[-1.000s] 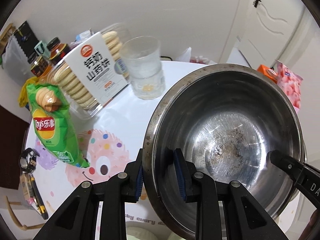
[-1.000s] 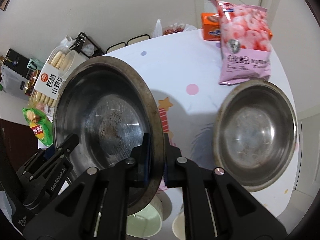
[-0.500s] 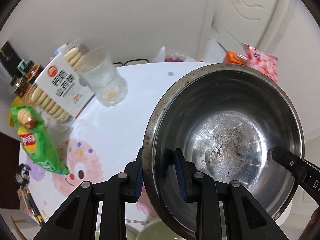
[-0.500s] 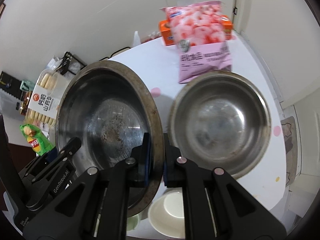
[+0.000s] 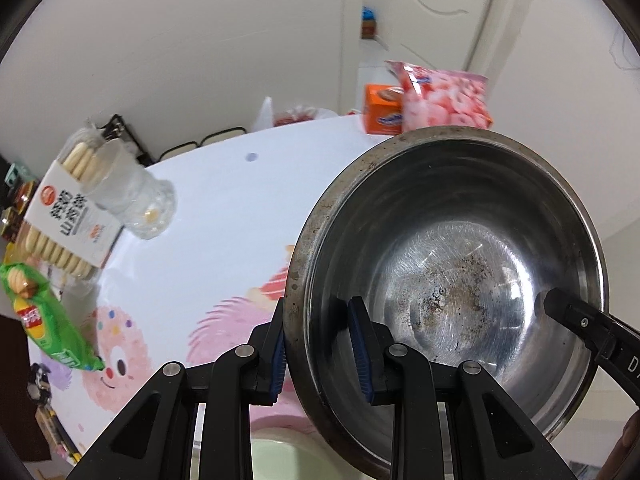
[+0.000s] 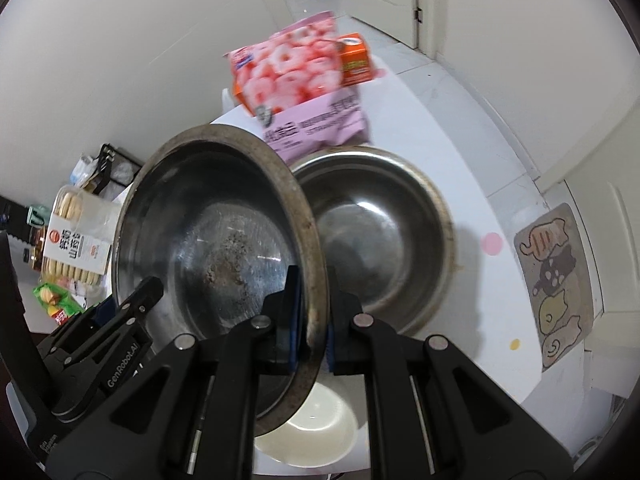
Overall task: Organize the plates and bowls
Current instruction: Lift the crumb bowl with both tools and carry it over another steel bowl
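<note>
A large steel bowl [image 5: 460,272] with a stained bottom is held in the air by both grippers. My left gripper [image 5: 320,348] is shut on its left rim. My right gripper [image 6: 310,324] is shut on its right rim; the bowl shows in the right wrist view [image 6: 216,248] too. A second steel bowl [image 6: 384,236] stands on the white table [image 6: 460,184], and the held bowl's right edge overlaps it from above. A white bowl [image 6: 316,428] sits below the held bowl at the table's near edge. A pale green bowl [image 5: 280,460] lies under my left gripper.
A pink snack bag [image 6: 304,76] and an orange box [image 6: 356,60] stand behind the second bowl. A biscuit box [image 5: 68,216], a clear plastic cup [image 5: 136,200] and a green chip bag [image 5: 44,320] are at the left of the table.
Both grippers have carried the large bowl to the right, so it now overlaps the second steel bowl. The cup and biscuit box have slid left in the left wrist view.
</note>
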The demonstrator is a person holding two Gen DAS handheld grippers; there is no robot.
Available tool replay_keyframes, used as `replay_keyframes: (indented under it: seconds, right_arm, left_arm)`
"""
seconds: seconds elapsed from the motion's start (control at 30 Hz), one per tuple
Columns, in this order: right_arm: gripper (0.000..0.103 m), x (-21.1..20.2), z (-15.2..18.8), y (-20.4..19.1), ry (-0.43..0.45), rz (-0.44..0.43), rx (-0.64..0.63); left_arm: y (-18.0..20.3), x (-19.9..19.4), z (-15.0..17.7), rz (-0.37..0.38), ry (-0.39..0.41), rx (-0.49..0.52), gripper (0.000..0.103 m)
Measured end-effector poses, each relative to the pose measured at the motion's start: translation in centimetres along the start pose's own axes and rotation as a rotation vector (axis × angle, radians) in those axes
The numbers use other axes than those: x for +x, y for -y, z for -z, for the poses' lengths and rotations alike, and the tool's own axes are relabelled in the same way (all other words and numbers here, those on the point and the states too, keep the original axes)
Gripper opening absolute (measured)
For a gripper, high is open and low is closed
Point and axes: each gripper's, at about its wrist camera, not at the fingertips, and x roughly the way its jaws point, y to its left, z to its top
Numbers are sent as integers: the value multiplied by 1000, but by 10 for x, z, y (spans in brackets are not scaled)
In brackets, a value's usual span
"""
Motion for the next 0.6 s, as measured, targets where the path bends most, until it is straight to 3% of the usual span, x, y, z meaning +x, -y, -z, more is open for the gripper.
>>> replay_keyframes:
  seconds: [0.6]
  right_arm:
    - [12,10,-21,59,-33,22,54]
  left_arm:
    - [59,24,-13,7,-34,49,28]
